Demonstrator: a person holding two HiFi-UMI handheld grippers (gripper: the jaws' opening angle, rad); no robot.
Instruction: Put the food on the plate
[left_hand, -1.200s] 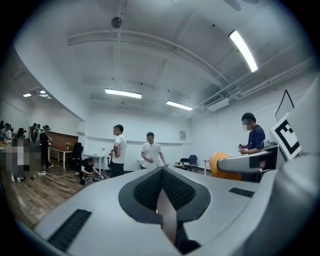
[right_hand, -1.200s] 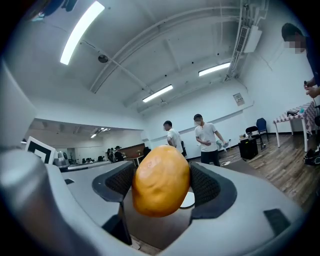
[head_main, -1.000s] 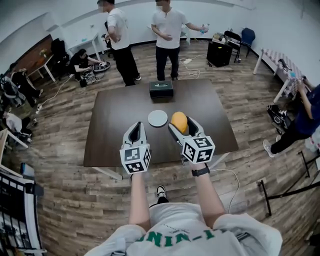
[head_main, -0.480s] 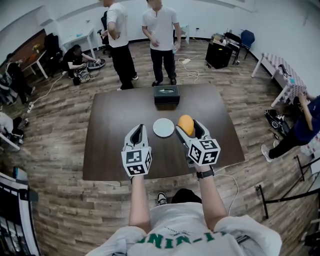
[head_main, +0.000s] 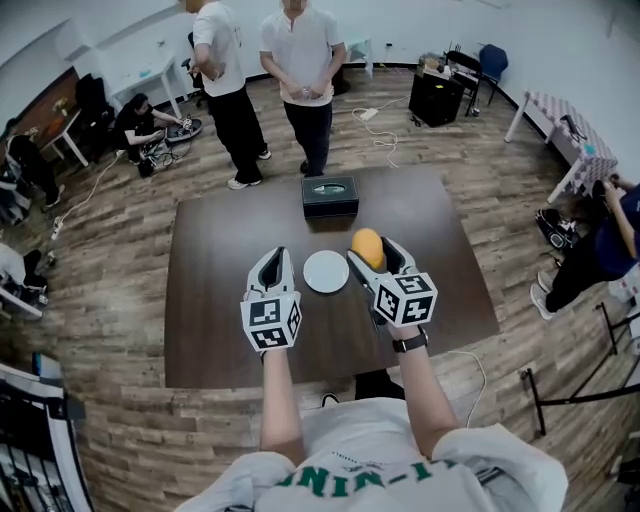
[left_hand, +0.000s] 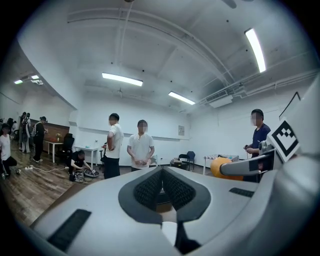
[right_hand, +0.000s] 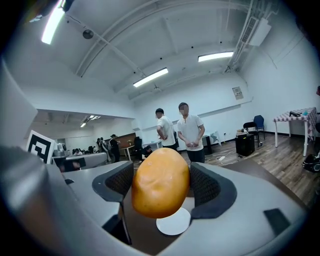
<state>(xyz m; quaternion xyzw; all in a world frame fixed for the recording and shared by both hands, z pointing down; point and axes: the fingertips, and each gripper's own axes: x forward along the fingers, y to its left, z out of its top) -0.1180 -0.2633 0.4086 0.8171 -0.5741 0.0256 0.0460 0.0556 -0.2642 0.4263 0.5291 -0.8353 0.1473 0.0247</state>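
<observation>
Holding the orange food (right_hand: 160, 189) clamped above the surface (head_main: 215, 300) just right of the plate (head_main: 326, 271), the right hand-held gripper (head_main: 372, 254) must next shift over it and open, while the left hand-held gripper (head_main: 272, 268) is closed and empty.

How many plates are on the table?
1. The white plate lies on the table between the left gripper and the right gripper holding the orange food, in front of the black box. The grippers may hide some tabletop.
</observation>
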